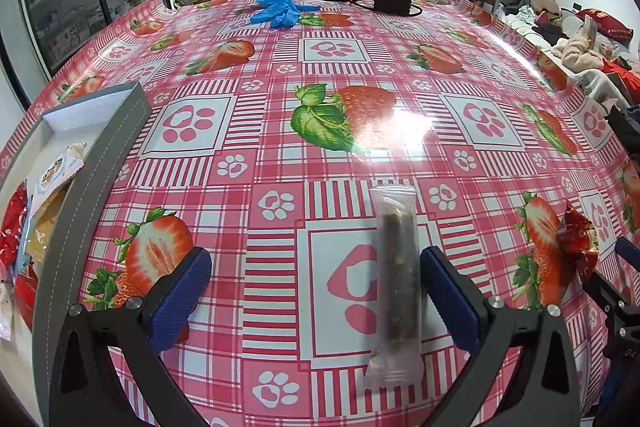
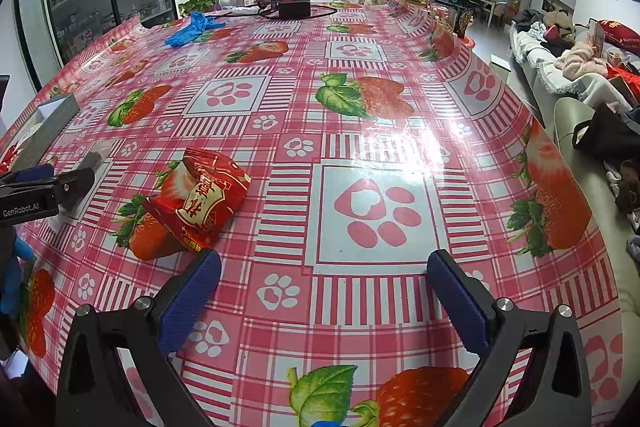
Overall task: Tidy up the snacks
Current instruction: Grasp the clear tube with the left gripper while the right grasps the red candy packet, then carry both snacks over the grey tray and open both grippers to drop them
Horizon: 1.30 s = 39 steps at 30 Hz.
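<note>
Snacks already fill much of the grey box [image 1: 108, 163] at the far left, so you seem partway through. Two are left on the table [image 1: 360, 75]: the clear-wrapped bar [image 1: 396, 283] lying between your left gripper's [image 1: 316, 291] spread jaws, close to the right one, and the red packet [image 2: 200, 203] just left of your right gripper [image 2: 324, 291], which is spread wide and holds nothing. Neither is gripped yet.
</note>
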Each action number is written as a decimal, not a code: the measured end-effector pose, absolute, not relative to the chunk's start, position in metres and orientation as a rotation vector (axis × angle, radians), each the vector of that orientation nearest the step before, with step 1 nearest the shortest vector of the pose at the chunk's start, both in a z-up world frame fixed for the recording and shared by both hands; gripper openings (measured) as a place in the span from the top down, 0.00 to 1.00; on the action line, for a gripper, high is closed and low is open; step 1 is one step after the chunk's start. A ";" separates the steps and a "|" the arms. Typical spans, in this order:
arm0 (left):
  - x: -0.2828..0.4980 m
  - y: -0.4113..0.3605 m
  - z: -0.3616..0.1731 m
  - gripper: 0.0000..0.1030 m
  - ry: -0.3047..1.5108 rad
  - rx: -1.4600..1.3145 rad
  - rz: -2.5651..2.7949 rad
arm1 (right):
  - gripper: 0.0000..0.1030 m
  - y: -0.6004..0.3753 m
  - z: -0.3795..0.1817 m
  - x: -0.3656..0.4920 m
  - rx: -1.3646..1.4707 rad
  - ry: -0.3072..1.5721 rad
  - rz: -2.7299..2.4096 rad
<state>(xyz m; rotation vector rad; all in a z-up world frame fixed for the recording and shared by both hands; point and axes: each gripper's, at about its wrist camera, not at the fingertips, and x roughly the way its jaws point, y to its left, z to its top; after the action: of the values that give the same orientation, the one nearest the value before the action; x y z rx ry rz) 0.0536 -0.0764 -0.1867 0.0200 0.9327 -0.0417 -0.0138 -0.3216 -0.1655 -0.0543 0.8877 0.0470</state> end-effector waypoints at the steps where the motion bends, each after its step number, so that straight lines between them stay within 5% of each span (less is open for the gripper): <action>1: 0.054 -0.076 -0.187 0.00 0.933 0.020 -0.042 | 0.00 -0.320 -0.165 -0.014 -0.059 0.901 0.059; 15: 0.070 -0.087 -0.183 0.02 1.011 0.025 -0.045 | 0.01 -0.279 -0.157 0.033 0.003 1.064 0.179; 17: 0.071 -0.090 -0.181 0.12 1.016 0.027 -0.058 | 0.24 -0.274 -0.156 0.044 0.000 1.071 0.144; 18: 0.071 -0.092 -0.180 0.16 1.015 0.033 -0.071 | 0.46 -0.269 -0.153 0.048 -0.035 1.069 0.127; 21: 0.066 -0.095 -0.174 0.51 1.010 0.053 -0.107 | 0.53 -0.260 -0.152 0.051 -0.087 1.094 0.124; 22: 0.065 -0.096 -0.172 0.76 1.012 0.058 -0.123 | 0.59 -0.260 -0.152 0.051 -0.093 1.095 0.124; 23: 0.064 -0.095 -0.171 0.82 1.022 0.059 -0.144 | 0.63 -0.260 -0.152 0.050 -0.088 1.099 0.124; 27: 0.055 -0.080 -0.164 0.84 1.042 -0.052 -0.223 | 0.74 -0.261 -0.144 0.048 0.034 1.118 0.197; 39: 0.010 0.023 -0.095 0.84 0.872 -0.149 -0.110 | 0.74 -0.150 -0.090 0.054 0.014 1.045 0.456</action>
<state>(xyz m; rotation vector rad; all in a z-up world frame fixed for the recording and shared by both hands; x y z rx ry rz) 0.0102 0.0232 -0.0947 -0.1490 0.8720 -0.1097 0.0540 -0.1502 -0.0897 0.0145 1.0449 0.4562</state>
